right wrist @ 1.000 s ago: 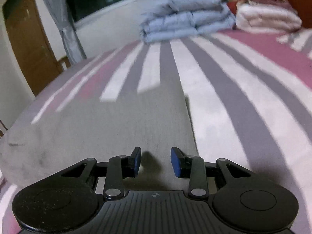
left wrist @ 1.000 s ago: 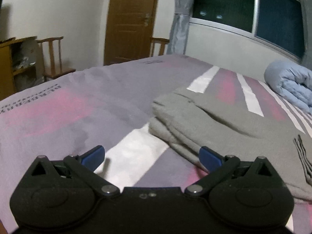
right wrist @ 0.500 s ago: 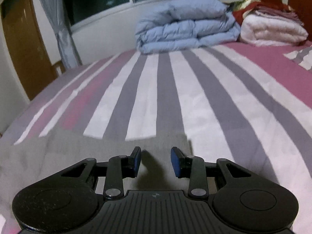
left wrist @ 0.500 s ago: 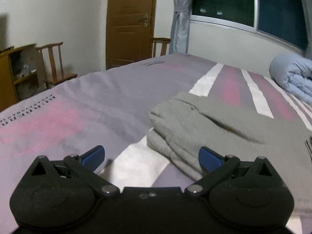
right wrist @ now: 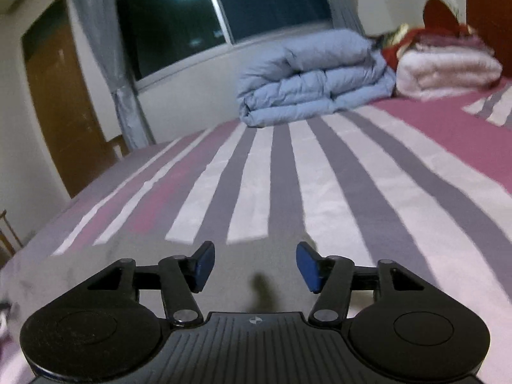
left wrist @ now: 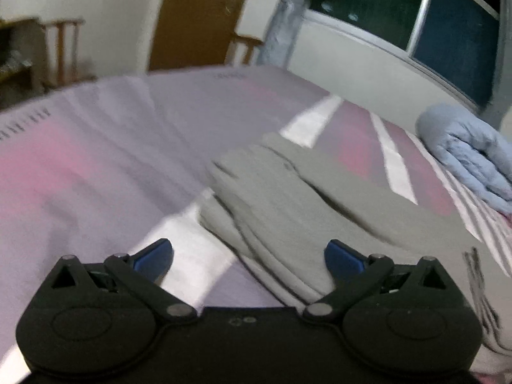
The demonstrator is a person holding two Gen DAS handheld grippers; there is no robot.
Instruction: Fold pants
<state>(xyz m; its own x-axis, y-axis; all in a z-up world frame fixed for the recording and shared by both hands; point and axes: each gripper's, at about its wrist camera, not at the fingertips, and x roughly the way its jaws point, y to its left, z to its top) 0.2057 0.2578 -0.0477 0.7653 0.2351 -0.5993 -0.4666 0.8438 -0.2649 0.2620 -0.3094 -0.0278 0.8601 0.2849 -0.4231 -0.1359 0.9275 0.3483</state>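
Two grippers, one big striped bed (right wrist: 368,198), and the grey pants (left wrist: 288,198) lying on it already folded over into a thick layered stack. Looks like soft, floppy sweatpant knit, light but bulky, so I'd guess it sags and slides apart if you only pinch the top layer. Best bet is grabbing through all layers at the stacked edge nearest the left gripper (left wrist: 248,256), which hovers over that corner spread wide with nothing in it. In the right view the right gripper (right wrist: 252,267) is released too, parted over the flat grey cloth, gripping nothing. A drawstring (left wrist: 480,288) trails at the waist end and could snag.
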